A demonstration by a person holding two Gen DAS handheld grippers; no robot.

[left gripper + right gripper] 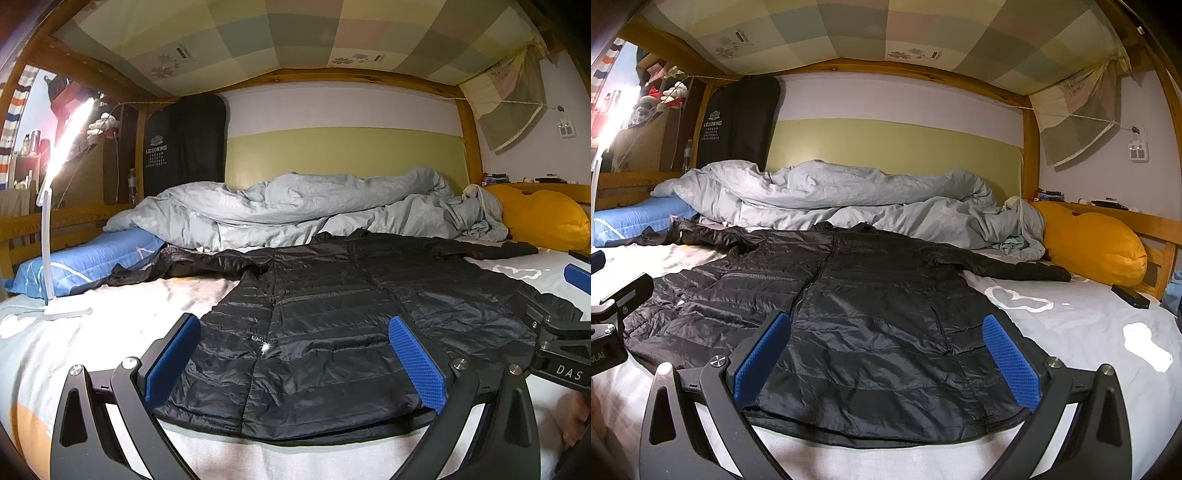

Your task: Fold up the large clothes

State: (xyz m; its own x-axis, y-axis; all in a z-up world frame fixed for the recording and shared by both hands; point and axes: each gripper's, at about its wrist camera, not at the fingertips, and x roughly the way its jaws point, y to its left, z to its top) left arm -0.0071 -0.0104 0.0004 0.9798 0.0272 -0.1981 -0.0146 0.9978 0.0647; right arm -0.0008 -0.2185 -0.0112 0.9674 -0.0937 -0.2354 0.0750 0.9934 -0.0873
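A black quilted jacket [332,325] is lying spread flat, front up, on the pale bed sheet [110,332], hem toward the cameras, sleeves reaching out to either side. The left gripper [295,354] is hovering over the hem's left half, its blue fingers [173,354] standing wide apart with nothing between them but the fabric seen below; whether the tips are touching the jacket I cannot tell. The right gripper [886,354] is hanging likewise over the hem's right half, fingers [1012,358] spread, gripping nothing. Behind the jacket a grey duvet [295,210] is lying bunched against the wall, with a blue pillow [85,262] at far left, a yellow cushion [1093,243] at far right, and a lit white lamp [55,206] standing on the sheet at left.
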